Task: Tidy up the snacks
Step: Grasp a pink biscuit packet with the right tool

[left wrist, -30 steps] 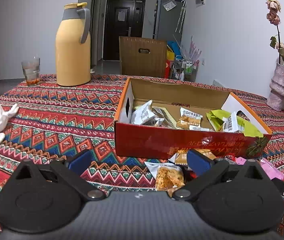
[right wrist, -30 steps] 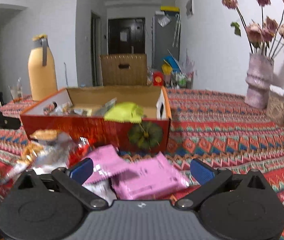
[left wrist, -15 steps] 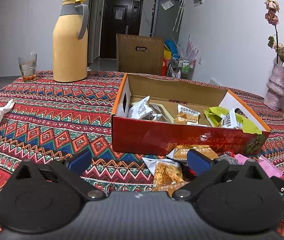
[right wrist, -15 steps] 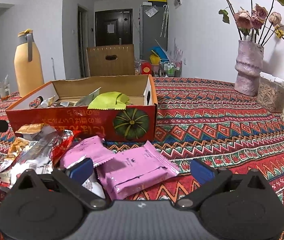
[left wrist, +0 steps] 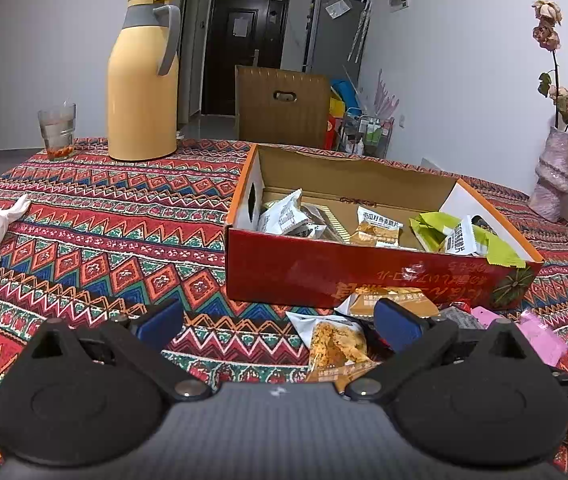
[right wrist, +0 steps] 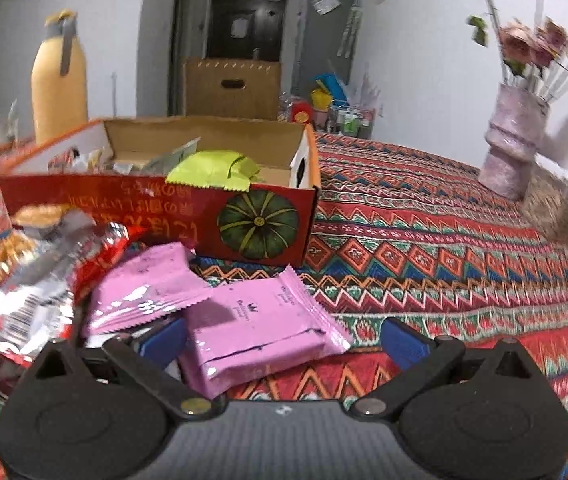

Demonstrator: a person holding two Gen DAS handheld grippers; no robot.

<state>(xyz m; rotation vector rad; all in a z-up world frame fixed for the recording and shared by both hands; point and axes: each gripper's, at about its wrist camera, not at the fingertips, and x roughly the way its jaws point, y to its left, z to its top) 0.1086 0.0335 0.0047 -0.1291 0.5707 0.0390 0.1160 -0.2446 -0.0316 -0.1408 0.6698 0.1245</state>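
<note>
Right tool [right wrist: 284, 336] just dipped lower, jaws spread wide around the nearer pink packet [right wrist: 259, 326], nothing gripped yet. Left tool [left wrist: 277, 322] is spread and empty too, by the orange snack packet [left wrist: 338, 346]. Loose snacks sit along the bench's near edge, touching the red box [right wrist: 163, 204]. Looks like pink goes in next.

Both grippers [left wrist: 277, 322] [right wrist: 282, 338] level, jaws wide apart

Two pink foil snack packets [right wrist: 259, 328] [right wrist: 147, 292]. One open red cardboard box [left wrist: 324, 272]. One yellow plastic thermos jug [left wrist: 143, 80]. One clear drinking glass [left wrist: 57, 130]. One mauve ceramic flower vase [right wrist: 512, 144]. Two blue-tipped tools [left wrist: 279, 320] [right wrist: 284, 338].
</note>
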